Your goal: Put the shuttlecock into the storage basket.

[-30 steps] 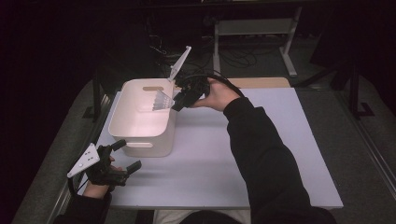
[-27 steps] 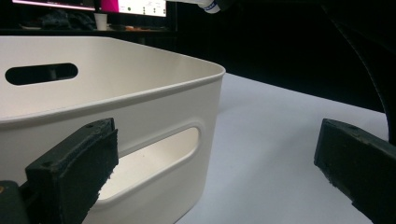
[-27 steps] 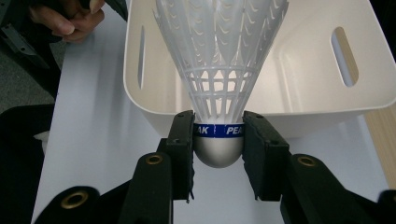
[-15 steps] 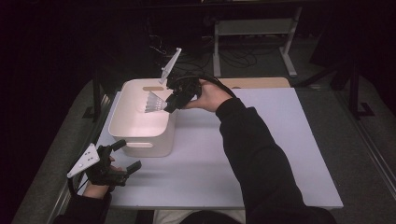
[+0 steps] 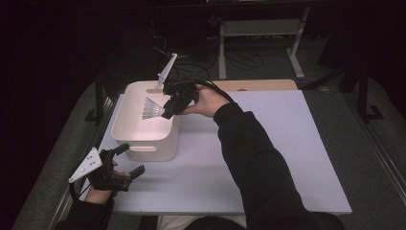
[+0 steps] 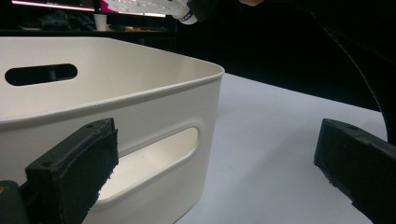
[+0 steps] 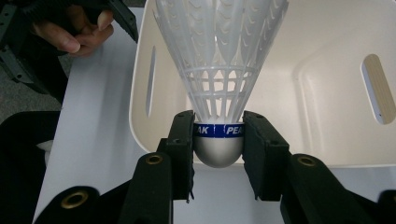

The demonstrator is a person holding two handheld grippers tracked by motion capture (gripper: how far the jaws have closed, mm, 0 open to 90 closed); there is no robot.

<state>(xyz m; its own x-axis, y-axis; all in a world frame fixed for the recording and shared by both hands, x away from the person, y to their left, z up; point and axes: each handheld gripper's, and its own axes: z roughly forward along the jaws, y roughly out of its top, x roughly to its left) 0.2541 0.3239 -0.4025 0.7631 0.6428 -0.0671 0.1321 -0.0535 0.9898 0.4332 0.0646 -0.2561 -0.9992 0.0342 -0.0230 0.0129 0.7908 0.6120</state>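
Where the jaws clamp it, shuttlecock band reads "PEAK".

- The high view looks forward and down from above the person's side of the tabletop, far enough off to take in its whole white surface, the white bin at its left and the dark floor beyond.
- The left gripper view sits low, just above the tabletop, facing level along its own jaws, very close to the bin's near wall and handle slot.
- The right gripper view looks steeply down from above the bin's rim, close on the shuttlecock between its jaws.
- All three views share the bin; the shuttlecock also appears in each.
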